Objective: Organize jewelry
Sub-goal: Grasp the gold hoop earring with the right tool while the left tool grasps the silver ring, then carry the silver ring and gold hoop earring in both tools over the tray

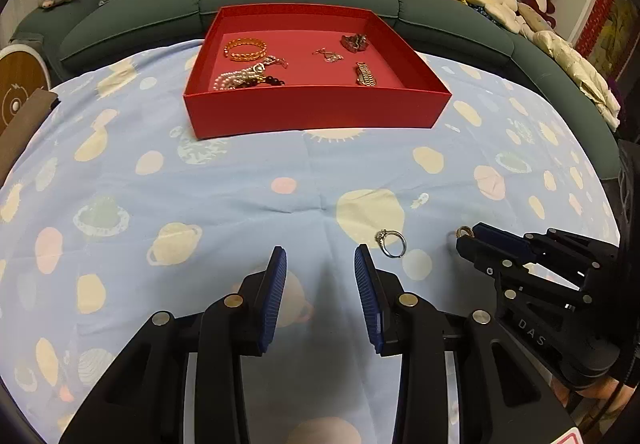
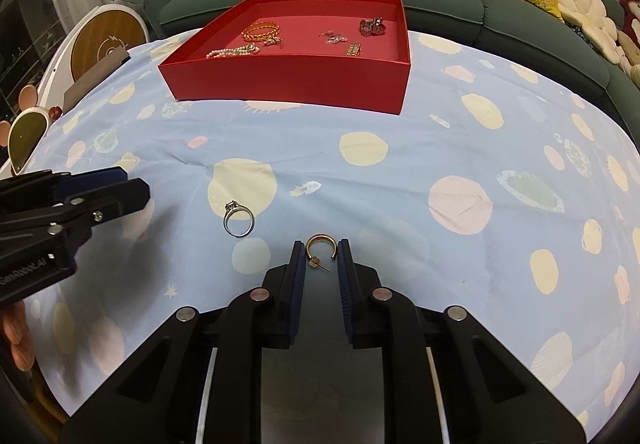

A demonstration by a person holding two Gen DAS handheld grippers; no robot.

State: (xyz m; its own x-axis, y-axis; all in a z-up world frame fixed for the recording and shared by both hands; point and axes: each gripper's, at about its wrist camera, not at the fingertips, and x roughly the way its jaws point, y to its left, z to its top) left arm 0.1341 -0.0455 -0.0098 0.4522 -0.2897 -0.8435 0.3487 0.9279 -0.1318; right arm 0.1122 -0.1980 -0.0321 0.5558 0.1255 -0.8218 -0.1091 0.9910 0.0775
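- Presently, two loose pieces lie on the desk, well short of the tray (image 2: pixel 288 83).
- Earring (image 2: pixel 319 248): a gold open hoop with a post and a small backing, lying flat. It sits between the tips of the right gripper (image 2: pixel 320 256), whose jaws stand narrow and right against the hoop's two sides; whether the pads actually pinch it, I cannot tell. Judged very light, stiff, smooth and apt to slip or flick away; the thin post looks bendable. Best taken across the hoop's outer sides, clear of the post.
- Ring (image 2: pixel 239 222): a silver band with a small stone setting, flat on the cloth, between the two grippers and just beside the left gripper's right finger. Judged light, hard and slippery, and it could roll if tipped on edge; take it across the band, away from the setting.
- Left gripper (image 1: pixel 320 264): jaws partly apart, nothing between them, tips just above the cloth.
- Tray: red, shallow, straight-walled, matte card or similar, at the desk's far side. It holds a gold chain bracelet (image 1: pixel 245 49), pearl strands (image 1: pixel 236 79), a watch-band piece (image 1: pixel 365 74) and smaller items too small to name.
- Cloth (image 1: pixel 200 183): pale blue with planet prints, thin, faintly creased; a soft surface in which fine jewelry can snag or sink.
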